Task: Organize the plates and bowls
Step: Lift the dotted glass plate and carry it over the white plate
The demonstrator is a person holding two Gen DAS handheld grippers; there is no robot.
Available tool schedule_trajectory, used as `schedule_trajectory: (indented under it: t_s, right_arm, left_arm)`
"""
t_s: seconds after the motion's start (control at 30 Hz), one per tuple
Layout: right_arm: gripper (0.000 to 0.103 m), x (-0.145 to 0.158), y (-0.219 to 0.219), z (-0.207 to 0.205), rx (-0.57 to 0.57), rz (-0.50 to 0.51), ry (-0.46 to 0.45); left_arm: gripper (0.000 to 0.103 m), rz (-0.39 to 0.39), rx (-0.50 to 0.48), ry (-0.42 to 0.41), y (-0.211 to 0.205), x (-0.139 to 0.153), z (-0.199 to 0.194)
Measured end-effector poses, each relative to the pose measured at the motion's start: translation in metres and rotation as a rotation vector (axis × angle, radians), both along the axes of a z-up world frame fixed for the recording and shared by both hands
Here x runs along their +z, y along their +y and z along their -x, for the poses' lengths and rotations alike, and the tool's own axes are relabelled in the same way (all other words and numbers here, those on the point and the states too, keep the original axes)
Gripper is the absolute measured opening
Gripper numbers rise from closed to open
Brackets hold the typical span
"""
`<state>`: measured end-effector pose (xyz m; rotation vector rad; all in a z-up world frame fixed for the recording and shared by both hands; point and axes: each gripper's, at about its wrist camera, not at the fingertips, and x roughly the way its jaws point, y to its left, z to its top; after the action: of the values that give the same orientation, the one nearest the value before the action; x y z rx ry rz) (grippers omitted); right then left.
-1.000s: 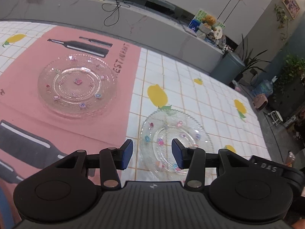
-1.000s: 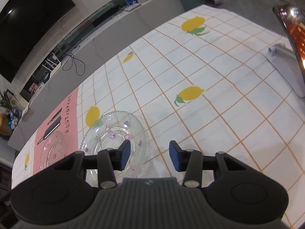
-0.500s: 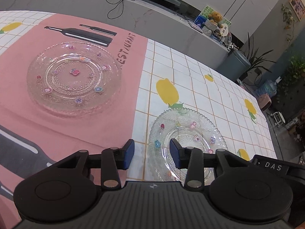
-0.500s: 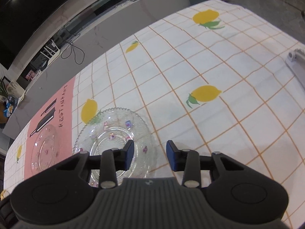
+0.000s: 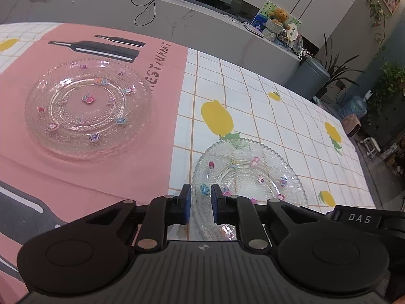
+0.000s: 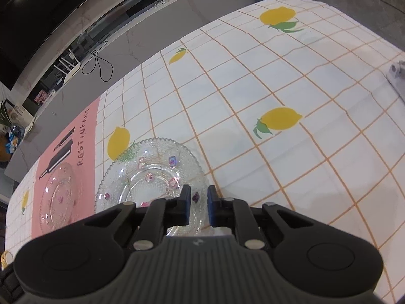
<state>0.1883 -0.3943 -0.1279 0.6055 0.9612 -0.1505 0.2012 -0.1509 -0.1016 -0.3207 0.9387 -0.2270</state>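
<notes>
A small clear glass plate [image 5: 253,177] with flower stickers lies on the lemon-print tablecloth [image 5: 253,96]. My left gripper [image 5: 200,202] straddles its left rim, the blue pads closing in against the glass. My right gripper [image 6: 197,201] straddles the opposite rim of the same small plate [image 6: 152,177]; its jaws are also closing and pinch the edge. A larger glass plate [image 5: 88,106] rests on the pink placemat [image 5: 141,167] to the left, apart from both grippers. The right wrist view shows this large plate [image 6: 58,197] at far left.
A grey counter [image 5: 202,22] with cables runs along the far side of the table. A grey bin [image 5: 311,81] and plants stand beyond the table's far corner. In the right wrist view a grey metal part [image 6: 397,76] lies at the right edge of the cloth.
Both grippers came down and forward onto the small plate, and their jaws narrowed from wide apart to a thin gap around its rim.
</notes>
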Motion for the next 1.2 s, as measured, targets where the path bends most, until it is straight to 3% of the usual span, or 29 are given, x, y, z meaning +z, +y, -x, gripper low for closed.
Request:
schedule_trajectory:
  t_s: [0.23, 0.57, 1.2]
  right_arm:
    - [0.008, 0.011, 0.004, 0.002, 0.044, 0.026, -0.038]
    - [0.008, 0.014, -0.001, 0.015, 0.049, -0.070, -0.050]
    - [0.008, 0.036, 0.009, 0.100, 0.116, -0.157, -0.156]
  left_arm:
    - [0.017, 0.013, 0.011, -0.014, 0.007, 0.006, 0.006]
    - [0.017, 0.037, 0.018, -0.023, 0.020, 0.023, 0.023]
    - [0.015, 0.054, 0.003, -0.088, 0.049, 0.054, 0.091]
